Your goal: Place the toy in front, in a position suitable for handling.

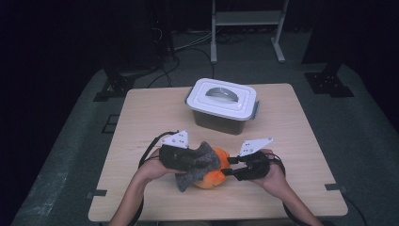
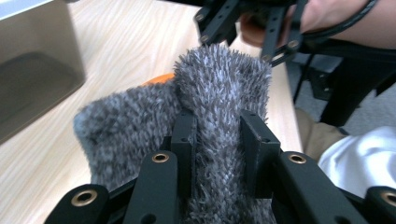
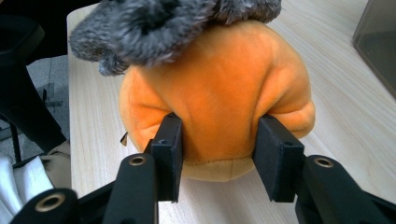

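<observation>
Low in the middle of the frame, on the wooden surface (image 1: 155,110): round orange plush toy (image 1: 214,175), pinched by right claw (image 1: 229,167). Draped over its left top: fuzzy grey cloth (image 1: 200,162), clamped tight in left claw (image 1: 197,159).

Both forearms come in over the surface's near edge; left tongs (image 1: 200,157) clamped tight, right tongs (image 1: 228,167) pinching, facing each other.
</observation>
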`<state>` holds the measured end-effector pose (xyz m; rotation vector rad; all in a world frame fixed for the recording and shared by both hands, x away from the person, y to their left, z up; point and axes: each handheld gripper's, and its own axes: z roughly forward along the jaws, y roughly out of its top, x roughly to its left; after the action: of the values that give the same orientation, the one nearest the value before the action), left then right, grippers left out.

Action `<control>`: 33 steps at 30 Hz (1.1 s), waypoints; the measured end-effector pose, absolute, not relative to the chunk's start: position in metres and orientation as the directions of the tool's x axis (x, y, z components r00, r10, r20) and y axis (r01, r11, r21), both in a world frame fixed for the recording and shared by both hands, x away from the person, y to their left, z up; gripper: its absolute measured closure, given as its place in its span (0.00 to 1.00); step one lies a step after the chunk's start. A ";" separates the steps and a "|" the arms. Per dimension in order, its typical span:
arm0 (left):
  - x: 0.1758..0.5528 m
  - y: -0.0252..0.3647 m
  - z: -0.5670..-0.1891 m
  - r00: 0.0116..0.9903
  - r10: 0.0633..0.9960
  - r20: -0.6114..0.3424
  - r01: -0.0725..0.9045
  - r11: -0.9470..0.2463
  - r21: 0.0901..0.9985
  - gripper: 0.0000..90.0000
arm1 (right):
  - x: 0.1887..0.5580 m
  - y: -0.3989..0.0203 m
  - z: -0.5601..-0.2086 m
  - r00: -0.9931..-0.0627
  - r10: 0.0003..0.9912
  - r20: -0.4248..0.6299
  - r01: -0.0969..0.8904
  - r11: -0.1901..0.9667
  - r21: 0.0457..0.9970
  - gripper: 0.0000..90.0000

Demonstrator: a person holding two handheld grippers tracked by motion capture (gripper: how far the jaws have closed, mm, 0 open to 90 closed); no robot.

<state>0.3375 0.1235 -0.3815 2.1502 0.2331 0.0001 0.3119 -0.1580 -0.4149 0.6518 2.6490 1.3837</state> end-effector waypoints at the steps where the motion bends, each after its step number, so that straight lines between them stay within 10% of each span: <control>1: 0.339 0.125 -0.383 0.981 0.173 -0.093 0.173 -0.542 0.822 0.77 | 0.313 -0.158 -0.415 -0.904 0.408 0.128 0.338 0.499 0.798 0.56; 15: 0.345 0.120 -0.397 0.970 0.206 -0.131 0.218 -0.487 0.846 0.77 | 0.311 -0.151 -0.413 -0.917 0.388 0.095 0.297 0.504 0.811 0.20; 23: 0.344 0.115 -0.398 0.975 0.187 -0.122 0.202 -0.505 0.839 0.77 | 0.310 -0.148 -0.422 -0.909 0.413 0.050 0.296 0.559 0.774 0.39; 33: 0.350 0.130 -0.405 0.962 0.235 -0.139 0.245 -0.515 0.821 0.76 | 0.314 -0.164 -0.425 -0.918 0.380 0.111 0.325 0.562 0.760 0.33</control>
<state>0.3502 0.1299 -0.4045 2.1307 0.3378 -0.0127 0.3144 -0.1636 -0.4245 0.6142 2.7188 1.3022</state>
